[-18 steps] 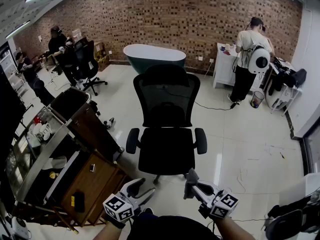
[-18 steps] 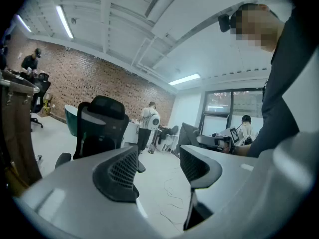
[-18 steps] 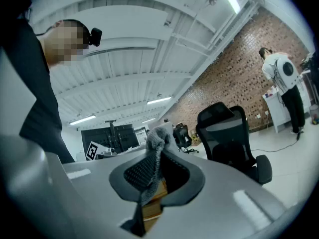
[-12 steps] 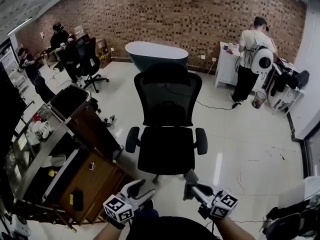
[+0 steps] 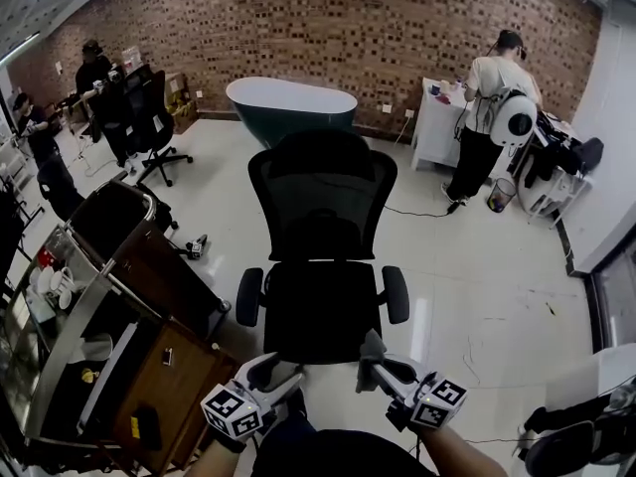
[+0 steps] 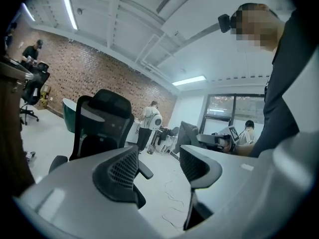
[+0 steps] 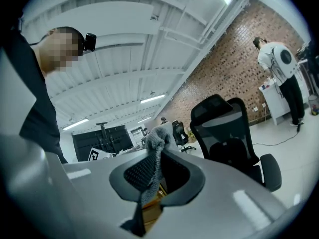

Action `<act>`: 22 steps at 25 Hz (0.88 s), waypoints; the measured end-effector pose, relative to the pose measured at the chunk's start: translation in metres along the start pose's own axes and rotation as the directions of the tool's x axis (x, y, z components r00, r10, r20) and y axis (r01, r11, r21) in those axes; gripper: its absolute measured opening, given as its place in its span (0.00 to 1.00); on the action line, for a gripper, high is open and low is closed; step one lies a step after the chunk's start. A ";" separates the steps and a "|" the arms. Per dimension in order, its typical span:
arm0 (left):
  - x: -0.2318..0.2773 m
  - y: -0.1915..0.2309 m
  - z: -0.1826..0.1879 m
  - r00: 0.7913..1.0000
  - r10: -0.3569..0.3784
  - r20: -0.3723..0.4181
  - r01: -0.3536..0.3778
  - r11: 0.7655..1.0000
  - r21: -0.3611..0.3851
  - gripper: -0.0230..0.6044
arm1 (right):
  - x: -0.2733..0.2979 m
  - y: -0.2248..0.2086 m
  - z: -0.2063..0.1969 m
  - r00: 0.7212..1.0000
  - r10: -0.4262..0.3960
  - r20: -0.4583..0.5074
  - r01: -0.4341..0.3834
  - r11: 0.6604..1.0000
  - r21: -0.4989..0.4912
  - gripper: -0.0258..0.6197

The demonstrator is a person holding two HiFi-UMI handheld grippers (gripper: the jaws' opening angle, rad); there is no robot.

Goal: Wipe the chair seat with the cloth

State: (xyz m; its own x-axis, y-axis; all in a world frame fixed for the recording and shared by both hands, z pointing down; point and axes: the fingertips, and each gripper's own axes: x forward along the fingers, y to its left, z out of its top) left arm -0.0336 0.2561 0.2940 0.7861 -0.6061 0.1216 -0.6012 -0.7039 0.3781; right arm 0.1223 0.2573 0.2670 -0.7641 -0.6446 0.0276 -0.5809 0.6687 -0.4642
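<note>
Two grippers of smooth grey-white plastic sit low in the head view, each carrying a cube of black-and-white square markers. The right gripper (image 7: 158, 171) is clamped on a fuzzy grey cloth (image 7: 157, 138), which rises as a crumpled tuft from between its ribbed black pads. The left gripper (image 6: 158, 166) has its jaws spread apart, with nothing between them. Ahead stands a black office chair (image 5: 320, 207) with a mesh back, a curved headrest and rounded armrests. Its flat dark seat (image 5: 318, 311) sits over a glossy pale floor (image 5: 477, 296), before a red brick wall (image 5: 378, 28). Against half a second ago, the chair lies slightly lower and further left in the head view. The cloth now overlaps the seat's front right corner there; contact cannot be told.
</note>
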 end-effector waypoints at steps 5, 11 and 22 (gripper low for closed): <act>0.023 0.072 0.036 0.999 -0.048 -0.018 0.047 0.999 -0.007 0.49 | 0.068 -0.031 0.016 0.998 -0.057 0.004 0.057 0.998 0.016 0.09; 0.050 0.137 0.062 0.990 -0.125 -0.069 0.126 0.992 -0.003 0.49 | 0.148 -0.055 0.038 0.995 -0.092 0.042 0.092 0.996 0.006 0.09; 0.082 0.192 0.069 0.986 -0.132 -0.101 0.129 0.991 -0.037 0.49 | 0.215 -0.103 0.042 0.995 -0.098 -0.001 0.098 0.995 0.005 0.09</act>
State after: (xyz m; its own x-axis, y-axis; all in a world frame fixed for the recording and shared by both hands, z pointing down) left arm -0.0949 0.0453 0.3131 0.8692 -0.4670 0.1626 -0.4889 -0.7622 0.4244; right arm 0.0301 0.0344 0.2832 -0.7038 -0.7066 0.0733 -0.6514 0.6006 -0.4635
